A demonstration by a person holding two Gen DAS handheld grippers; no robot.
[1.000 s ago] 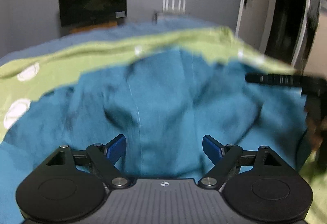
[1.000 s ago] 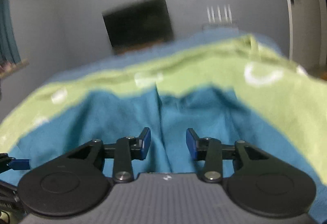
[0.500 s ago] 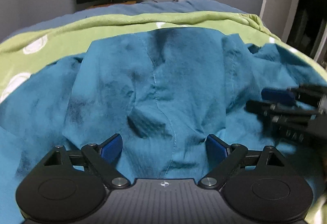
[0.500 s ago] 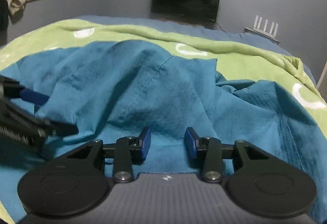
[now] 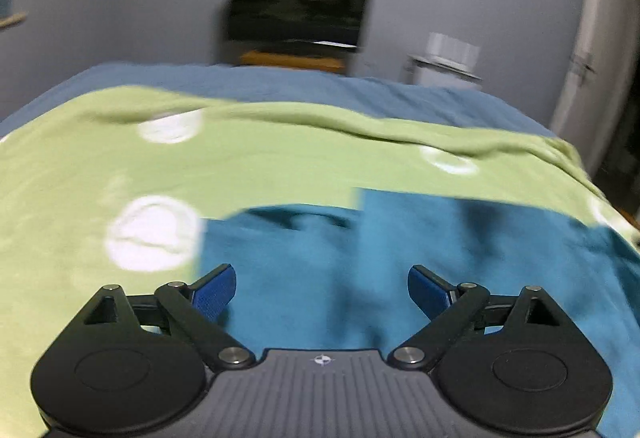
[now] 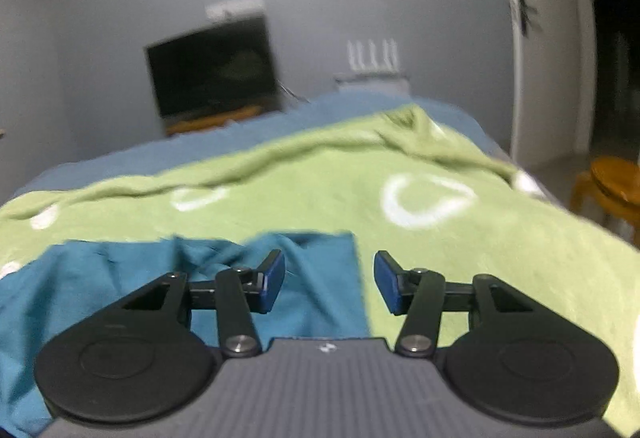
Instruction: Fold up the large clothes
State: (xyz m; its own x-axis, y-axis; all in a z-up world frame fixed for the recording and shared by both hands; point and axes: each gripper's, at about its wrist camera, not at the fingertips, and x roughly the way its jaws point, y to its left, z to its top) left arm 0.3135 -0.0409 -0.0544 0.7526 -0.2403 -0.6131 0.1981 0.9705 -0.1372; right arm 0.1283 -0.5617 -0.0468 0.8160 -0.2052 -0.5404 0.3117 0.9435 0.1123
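Observation:
A large teal garment (image 5: 440, 258) lies rumpled on a green blanket (image 5: 280, 166) with white circles. My left gripper (image 5: 322, 292) hovers over the garment's left part, close to its left edge. Its jaws are wide and still opening, with nothing pressed between the blue pads (image 5: 214, 292). In the right wrist view the teal garment (image 6: 120, 278) fills the lower left, and its straight right edge runs under my right gripper (image 6: 330, 284). That gripper's jaws are opening too. Cloth lies below the gap, not pinched.
The green blanket (image 6: 500, 258) covers a bed with a blue sheet (image 5: 280, 82). Beyond the bed's far end stand a dark TV (image 5: 298, 6) and a white router (image 6: 372, 66). A door (image 5: 600, 38) is at the right. An orange stool (image 6: 612, 186) stands beside the bed's right side.
Both views have swung outward: the left gripper now sits near the garment's left edge, the right over its right edge. Neither sees the other any more. The right jaws have widened.

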